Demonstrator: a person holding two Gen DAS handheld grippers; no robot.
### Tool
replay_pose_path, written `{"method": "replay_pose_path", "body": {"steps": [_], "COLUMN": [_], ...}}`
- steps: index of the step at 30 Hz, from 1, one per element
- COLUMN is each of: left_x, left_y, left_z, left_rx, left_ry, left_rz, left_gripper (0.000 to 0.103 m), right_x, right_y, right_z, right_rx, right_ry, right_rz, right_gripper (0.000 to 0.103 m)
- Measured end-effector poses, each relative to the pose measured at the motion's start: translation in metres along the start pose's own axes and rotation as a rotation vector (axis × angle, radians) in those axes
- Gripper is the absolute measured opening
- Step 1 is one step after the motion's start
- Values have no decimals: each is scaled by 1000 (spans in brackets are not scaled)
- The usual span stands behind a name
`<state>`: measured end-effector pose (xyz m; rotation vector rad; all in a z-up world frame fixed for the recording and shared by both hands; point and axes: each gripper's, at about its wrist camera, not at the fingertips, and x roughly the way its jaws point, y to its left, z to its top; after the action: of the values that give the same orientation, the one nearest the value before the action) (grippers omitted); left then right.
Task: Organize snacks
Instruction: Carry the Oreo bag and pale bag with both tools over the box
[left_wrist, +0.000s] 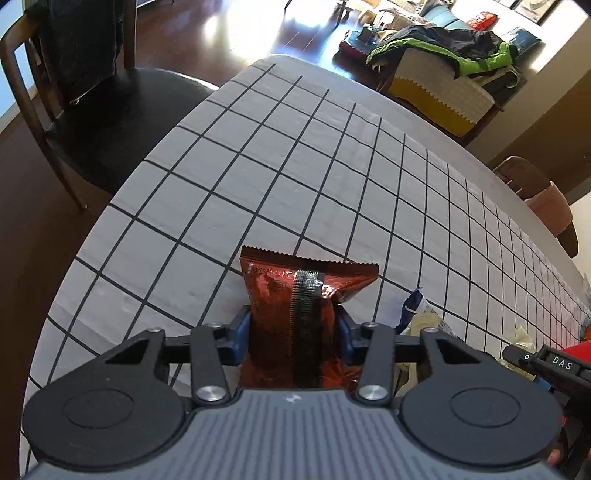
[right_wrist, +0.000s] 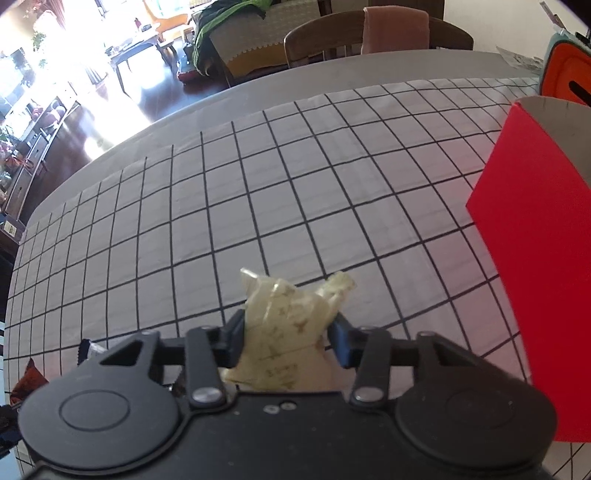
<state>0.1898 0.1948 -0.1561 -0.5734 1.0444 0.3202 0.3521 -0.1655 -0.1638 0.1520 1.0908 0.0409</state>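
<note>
red pkt (left_wrist: 295, 314) upright, L gripper (left_wrist: 294, 332) clamped

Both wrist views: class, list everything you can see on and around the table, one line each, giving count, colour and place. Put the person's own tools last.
Tablecloth: one, white with black grid, covers the table.
Red packet: one, red foil, held in the left claw.
Pale packet: one, cream, held in the right claw.
Red box: one, red outside, open top, table's right side.
Loose wrappers: several, blue-white and cream, right of the red packet.
Chairs: at least two, dark wood, at the table's edges.
Jacket: one, green and dark, on furniture beyond the table.
Left claw: one, black, shut on the red packet.
Right claw: one, black, shut on the pale packet.
</note>
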Motion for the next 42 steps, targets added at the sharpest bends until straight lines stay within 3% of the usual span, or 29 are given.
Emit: {"method": "replay_pose_path", "body": {"steps": [5, 17, 24, 34, 42], "left_x": [-4, -28, -58, -98, -124], "left_y": [4, 14, 2, -45, -116], "left_z": [-1, -14, -29, -61, -95], "left_rx": [16, 13, 80, 202, 295], "left_ry": [-7, -24, -62, -73, -71], "left_rz": [-11, -10, -36, -107, -177], "left_gripper": [39, 38, 38, 38, 38], "right_x": [-7, -44, -79, -136, -171], "right_y": [-6, -27, -34, -59, -107], "right_z": [-6, -22, -35, -51, -44], "right_rx": [-20, -23, -61, -142, -151], "right_ry": [-29, -60, -74, -109, -151], "right_rz": [6, 29, 55, 86, 100], "right_gripper": [33, 33, 33, 33, 33]}}
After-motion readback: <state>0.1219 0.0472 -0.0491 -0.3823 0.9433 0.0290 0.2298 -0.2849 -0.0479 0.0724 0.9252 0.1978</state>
